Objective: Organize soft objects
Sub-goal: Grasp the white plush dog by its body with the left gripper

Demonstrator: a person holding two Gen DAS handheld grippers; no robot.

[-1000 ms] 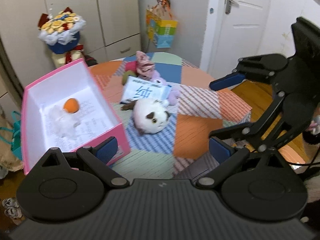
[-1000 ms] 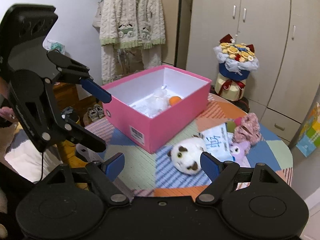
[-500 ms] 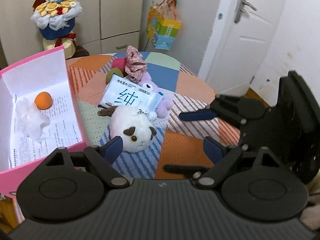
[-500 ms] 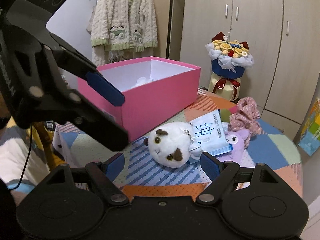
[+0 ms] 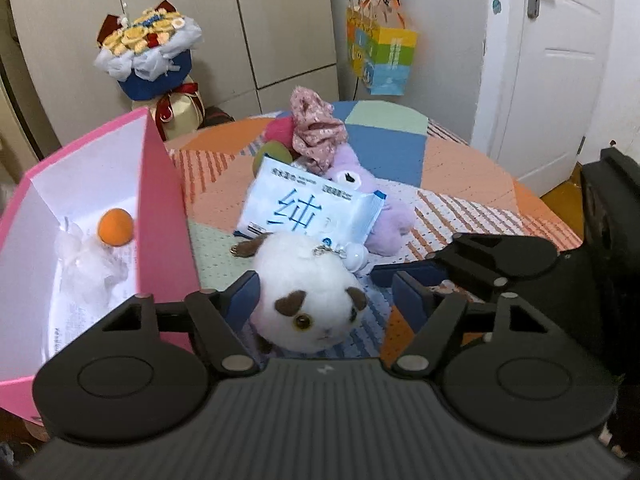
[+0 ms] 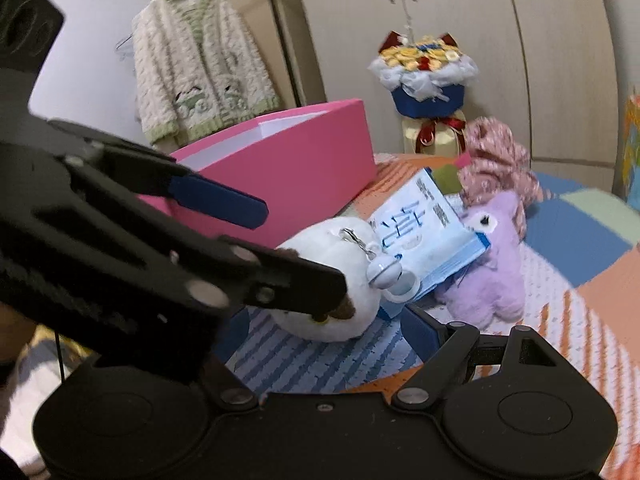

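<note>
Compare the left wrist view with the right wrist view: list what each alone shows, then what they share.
Only the left wrist view: the orange ball and white fluff inside the pink box, a gift bag and a white door. Only the right wrist view: a knitted cardigan hanging on the wall. Both: the white plush toy, tissue pack, purple plush and bouquet.

- We are in a lived-in room of a home, probably a bedroom.
- We see tall beige wardrobe doors (image 5: 256, 20) and a white door (image 5: 560, 60) with a lever handle.
- A fluffy knitted cardigan (image 6: 200, 68) hangs by the wall, it seems on a hanger.
- A bouquet (image 5: 150, 56) and a gift bag (image 5: 384, 58) stand behind a round surface (image 5: 460, 168) under patchwork cloth.
</note>
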